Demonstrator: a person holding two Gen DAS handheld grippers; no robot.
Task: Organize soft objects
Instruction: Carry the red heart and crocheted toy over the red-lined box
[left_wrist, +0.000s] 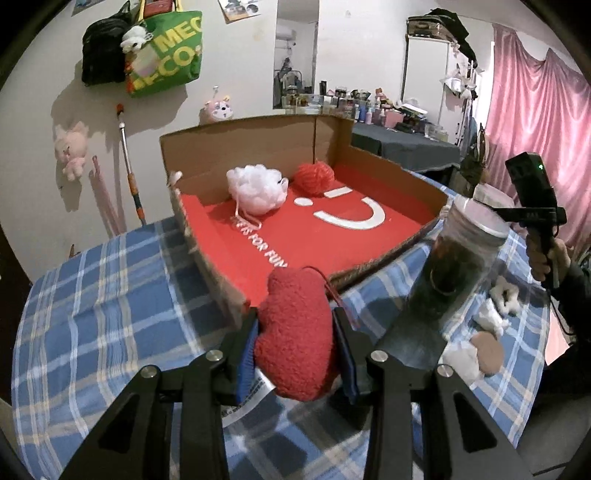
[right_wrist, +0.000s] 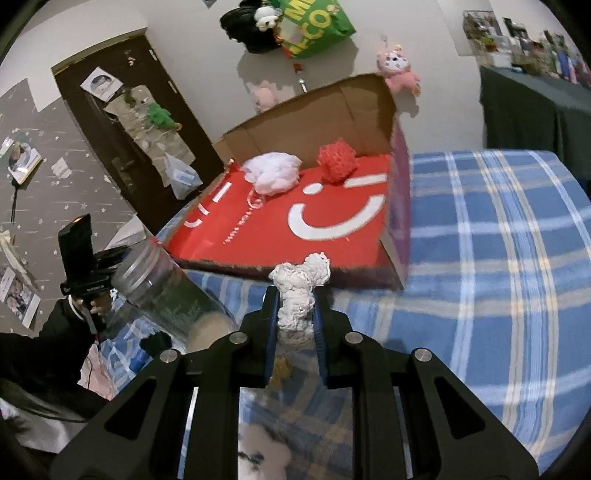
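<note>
Red plush heart (left_wrist: 295, 332) sits clamped in the left gripper (left_wrist: 295, 343) before the cardboard box (left_wrist: 236, 147); the right gripper (right_wrist: 295, 317) clamps a white knitted toy (right_wrist: 299, 295).

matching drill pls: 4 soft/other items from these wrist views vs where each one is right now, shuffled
Items:
1. red plush
2. white knit piece
3. white mesh puff
4. clear jar

Places:
a. in the cardboard box, beside the red mesh puff
b. clamped in the left tongs
c. standing on the plaid cloth
d. clamped in the right tongs

Pairs: 1-b, 2-d, 3-a, 4-c
</note>
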